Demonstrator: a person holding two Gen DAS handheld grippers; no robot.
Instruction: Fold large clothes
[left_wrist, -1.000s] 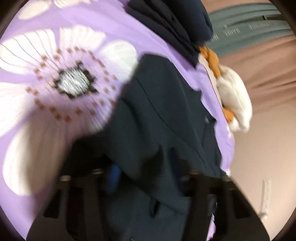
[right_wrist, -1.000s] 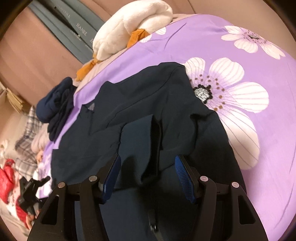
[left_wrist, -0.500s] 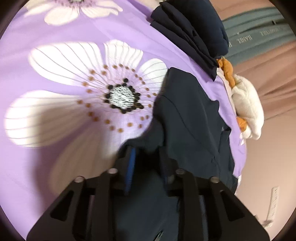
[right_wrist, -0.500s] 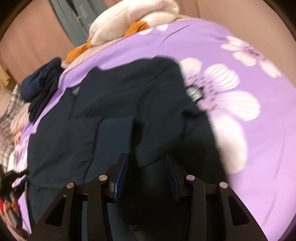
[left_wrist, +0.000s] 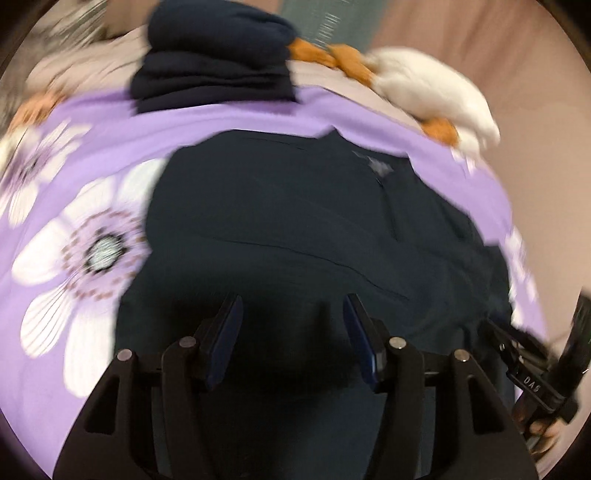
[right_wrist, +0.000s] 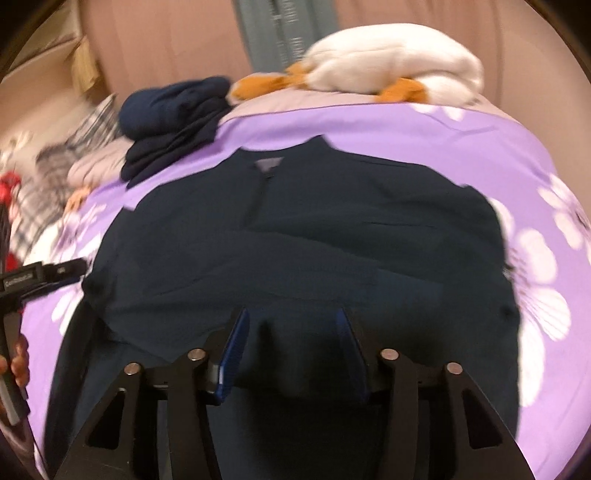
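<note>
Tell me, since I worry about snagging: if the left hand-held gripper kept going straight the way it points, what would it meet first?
Most likely the dark navy garment spread on the purple floral bedspread. The left hand-held gripper points down at it, its jaws opening with nothing pinched; blur leaves depth unclear.

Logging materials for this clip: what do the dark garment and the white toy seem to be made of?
Dark garment: thin navy woven fabric, matte, lying in soft shallow creases; likely synthetic, not certain. White toy: plush, fuzzy pile and rounded padded shape, with orange parts.

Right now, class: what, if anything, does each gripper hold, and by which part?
Nothing is held: left gripper and right gripper are opening above the dark garment, pads clear.
</note>
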